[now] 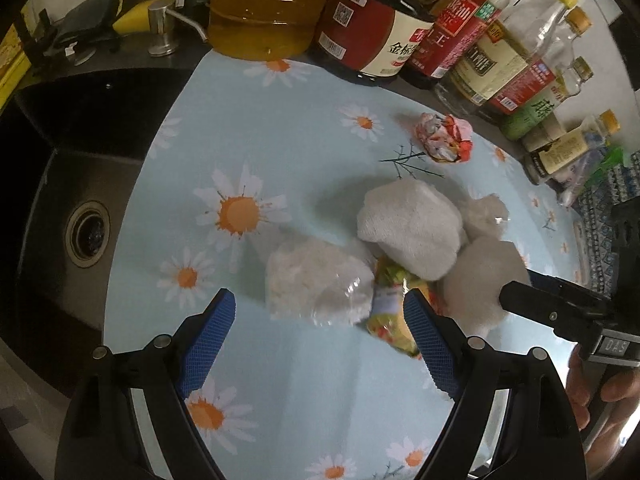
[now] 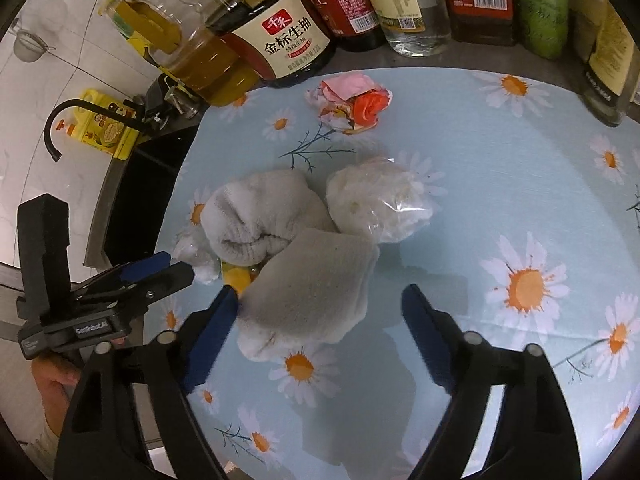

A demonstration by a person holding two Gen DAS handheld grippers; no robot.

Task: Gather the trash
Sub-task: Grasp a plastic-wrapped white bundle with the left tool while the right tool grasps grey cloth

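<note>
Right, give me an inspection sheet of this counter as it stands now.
Surface: daisy-print mat over a dark counter.
Job's things: a huddle of trash mid-mat: two grey cloth wads, two clear bags of white scraps, a yellow-green wrapper; a crumpled pink-red wrapper lies apart, near the bottles.
Clutter: oil jug and sauce bottles along the back.
Grippers: left gripper and right gripper, jaws open, empty.
Cables: nothing seen.
Surroundings: dark sink left of the mat, black faucet, tiled wall.
</note>
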